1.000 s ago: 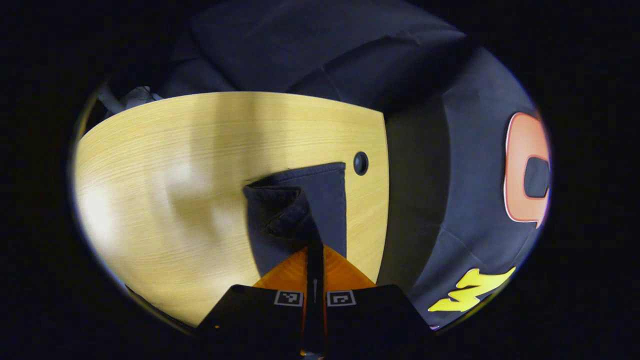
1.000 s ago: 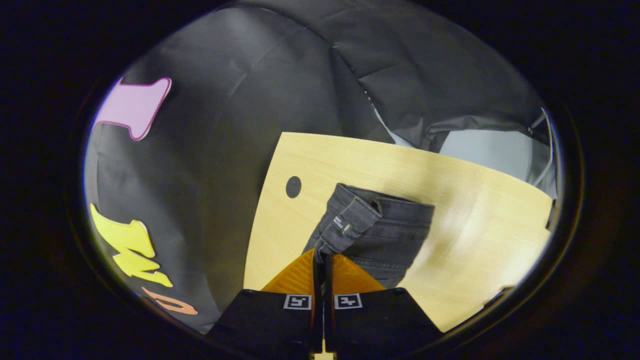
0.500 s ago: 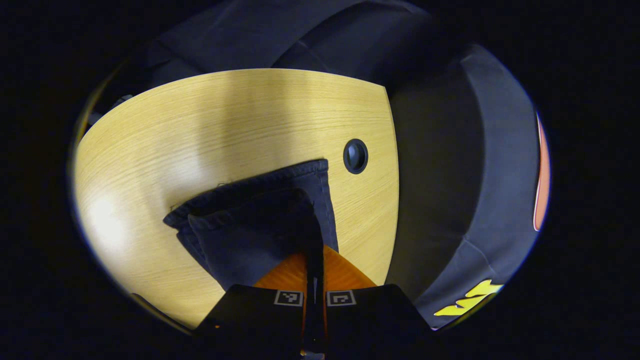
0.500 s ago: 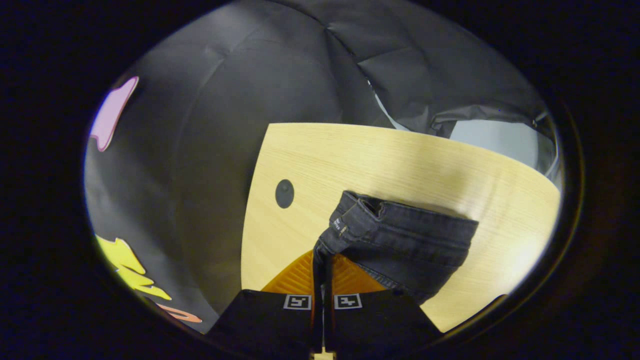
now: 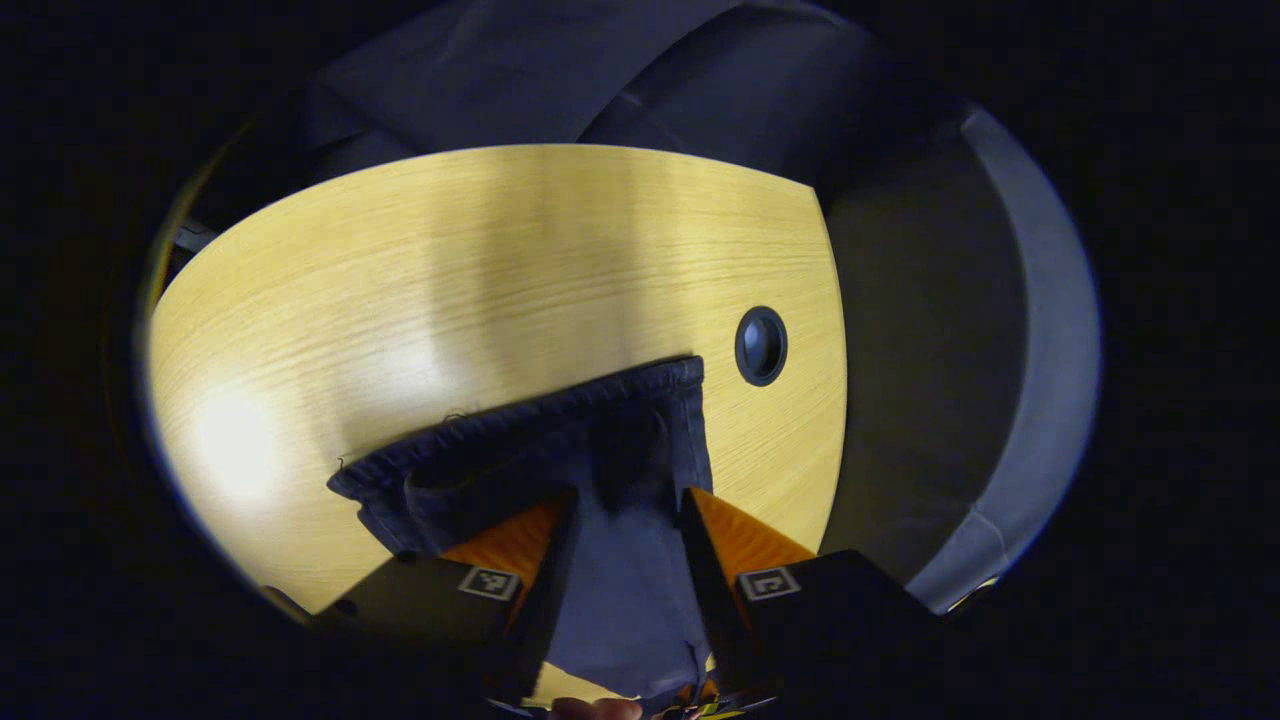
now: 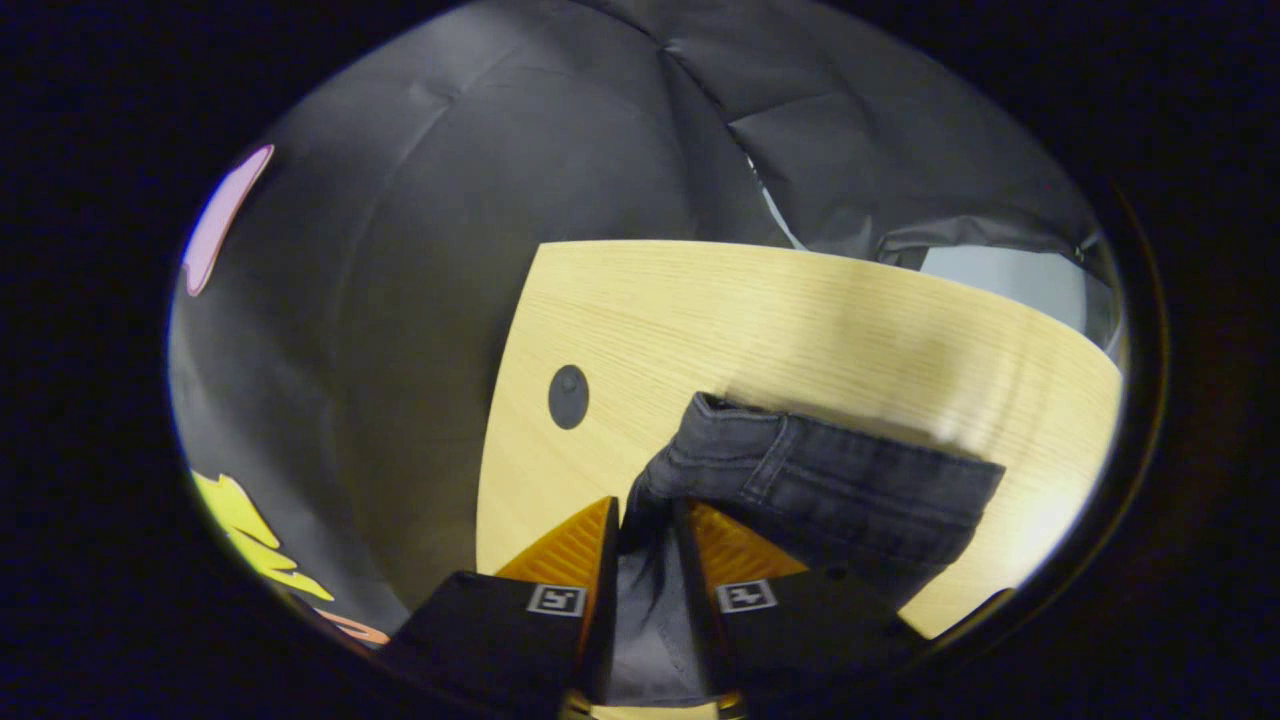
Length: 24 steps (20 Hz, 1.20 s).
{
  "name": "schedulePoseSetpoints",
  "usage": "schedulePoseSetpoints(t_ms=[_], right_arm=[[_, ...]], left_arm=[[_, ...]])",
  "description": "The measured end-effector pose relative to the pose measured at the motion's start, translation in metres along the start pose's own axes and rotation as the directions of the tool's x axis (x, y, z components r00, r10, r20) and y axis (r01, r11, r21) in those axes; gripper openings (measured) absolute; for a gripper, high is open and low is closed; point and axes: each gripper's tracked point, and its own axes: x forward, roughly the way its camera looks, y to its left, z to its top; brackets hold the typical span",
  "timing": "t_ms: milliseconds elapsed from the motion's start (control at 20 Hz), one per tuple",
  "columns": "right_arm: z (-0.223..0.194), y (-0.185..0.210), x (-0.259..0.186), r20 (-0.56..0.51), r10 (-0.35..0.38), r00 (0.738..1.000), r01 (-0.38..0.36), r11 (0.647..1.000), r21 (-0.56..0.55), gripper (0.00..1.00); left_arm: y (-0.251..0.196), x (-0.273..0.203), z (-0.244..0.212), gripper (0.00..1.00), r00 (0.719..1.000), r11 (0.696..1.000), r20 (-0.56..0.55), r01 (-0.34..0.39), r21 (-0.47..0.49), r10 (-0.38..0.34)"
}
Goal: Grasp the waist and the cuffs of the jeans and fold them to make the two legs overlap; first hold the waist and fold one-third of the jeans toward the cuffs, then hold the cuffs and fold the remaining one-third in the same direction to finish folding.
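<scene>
Dark denim jeans lie on the light wooden table (image 5: 450,260). In the left gripper view the cuffs (image 5: 500,455) rest flat, one hem over the other. My left gripper (image 5: 628,495) stands open over them, its fingers spread wide with cloth lying loose between them. In the right gripper view the waist (image 6: 830,480) lies in a low bunch on the table (image 6: 750,310), waistband seam facing up. My right gripper (image 6: 648,505) is open by a narrow gap at the waist's left corner, with denim lying between its fingers.
A round dark cable hole (image 5: 761,345) sits near the table's side edge, close to the cuffs; it is also beside the waist (image 6: 568,396). Beyond that edge hangs the black booth cloth (image 6: 420,260). Bare tabletop stretches away past the jeans.
Both grippers have opened and let go of the jeans. The cuffs and waist, held up a second ago, came down and now lie on the table.
</scene>
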Motion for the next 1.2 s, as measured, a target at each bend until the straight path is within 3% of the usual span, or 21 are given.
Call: schedulePoseSetpoints(t_ms=[50, 100, 150, 200, 350, 400, 500, 600, 700, 850, 900, 950, 1050, 1200], right_arm=[[0.004, 0.003, -0.006, 0.016, 0.010, 1.000, -0.010, 1.000, -0.007, 0.34], [0.007, 0.010, -0.011, 0.033, 0.036, 0.999, -0.036, 0.999, -0.016, 0.55], [0.007, 0.014, -0.020, 0.051, 0.048, 0.998, -0.046, 0.998, -0.039, 0.77], [0.013, 0.015, -0.033, 0.067, 0.053, 0.996, -0.048, 0.996, -0.075, 0.98], [0.013, 0.020, -0.066, 0.123, 0.077, 0.989, -0.048, 0.972, -0.229, 0.98], [0.013, 0.023, -0.083, 0.151, 0.100, 0.983, -0.053, 0.956, -0.289, 0.98], [0.006, 0.034, -0.119, 0.214, 0.161, 0.964, -0.057, 0.905, -0.421, 0.98], [-0.002, 0.050, -0.160, 0.281, 0.241, 0.929, -0.049, 0.833, -0.552, 0.98], [-0.019, 0.056, -0.205, 0.340, 0.311, 0.887, -0.004, 0.743, -0.670, 0.98], [-0.051, 0.057, -0.278, 0.421, 0.393, 0.817, 0.123, 0.594, -0.795, 0.98], [-0.066, 0.055, -0.297, 0.437, 0.417, 0.797, 0.159, 0.553, -0.818, 1.00], [-0.082, 0.056, -0.314, 0.450, 0.436, 0.779, 0.185, 0.527, -0.830, 0.96], [-0.113, 0.051, -0.334, 0.435, 0.463, 0.772, 0.178, 0.499, -0.848, 0.97], [-0.144, 0.030, -0.351, 0.421, 0.466, 0.778, 0.161, 0.500, -0.851, 1.00]], left_arm=[[-0.007, -0.008, 0.002, 0.74, 1.000, 1.000, 0.022, 0.000, 0.024, 0.000], [-0.011, -0.018, 0.005, 0.90, 0.999, 0.998, 0.051, -0.021, 0.057, 0.018], [-0.018, -0.028, 0.008, 0.99, 0.997, 0.996, 0.074, -0.029, 0.088, 0.022], [-0.030, -0.043, 0.008, 0.98, 0.996, 0.992, 0.087, -0.015, 0.123, 0.005], [-0.073, -0.101, 0.002, 0.99, 0.982, 0.961, 0.174, 0.021, 0.275, -0.071], [-0.089, -0.129, -0.004, 0.99, 0.969, 0.933, 0.224, 0.018, 0.359, -0.105], [-0.104, -0.163, -0.023, 0.99, 0.928, 0.841, 0.306, 0.012, 0.542, -0.211], [-0.134, -0.217, -0.050, 0.99, 0.874, 0.728, 0.355, -0.004, 0.686, -0.331], [-0.142, -0.257, -0.085, 0.98, 0.815, 0.634, 0.380, -0.019, 0.773, -0.438], [-0.142, -0.313, -0.136, 1.00, 0.714, 0.528, 0.391, -0.036, 0.849, -0.580], [-0.138, -0.327, -0.151, 0.98, 0.680, 0.495, 0.394, -0.052, 0.867, -0.618], [-0.131, -0.340, -0.169, 0.98, 0.650, 0.466, 0.391, -0.064, 0.882, -0.651], [-0.117, -0.354, -0.205, 0.98, 0.614, 0.426, 0.370, -0.060, 0.903, -0.697], [-0.084, -0.355, -0.251, 0.98, 0.613, 0.384, 0.341, -0.066, 0.921, -0.713]])
